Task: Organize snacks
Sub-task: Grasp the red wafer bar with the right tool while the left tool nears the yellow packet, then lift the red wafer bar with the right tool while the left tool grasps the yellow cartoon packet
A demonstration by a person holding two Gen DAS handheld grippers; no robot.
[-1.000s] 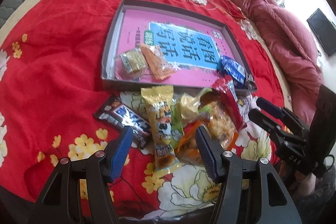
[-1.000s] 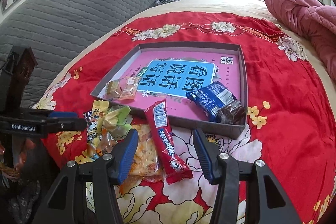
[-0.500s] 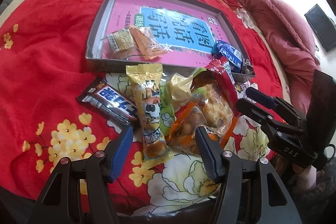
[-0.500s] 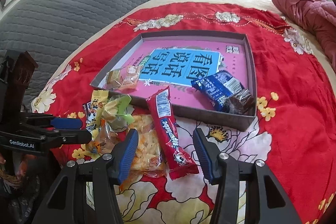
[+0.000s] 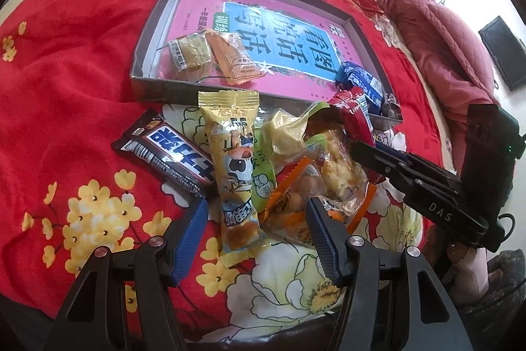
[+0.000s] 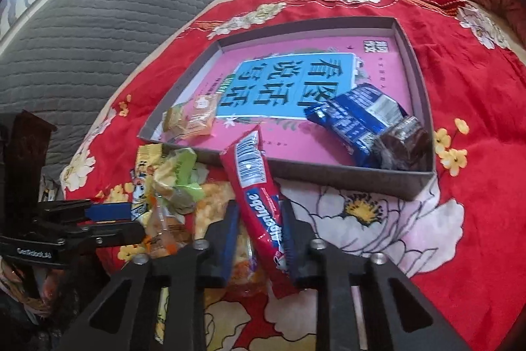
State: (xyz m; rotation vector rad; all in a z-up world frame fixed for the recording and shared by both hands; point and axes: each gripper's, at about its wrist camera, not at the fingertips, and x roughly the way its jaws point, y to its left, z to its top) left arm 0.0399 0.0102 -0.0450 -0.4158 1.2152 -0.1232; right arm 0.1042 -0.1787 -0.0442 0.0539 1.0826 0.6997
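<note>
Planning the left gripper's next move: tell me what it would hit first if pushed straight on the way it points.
Probably the yellow cartoon snack pack: it lies lengthwise between the open left gripper fingers, just ahead. The orange-edged bag beside it might touch too; depth is unclear.

Two black triangulated gripper frames: left gripper (image 5: 256,231), right gripper (image 6: 259,232). Blue ribbed pads (image 5: 190,239) on black fingers, silver screws (image 5: 155,241) at the pivots. White lettering "DAS" and "GenRobot.AI" along the side bodies.
</note>
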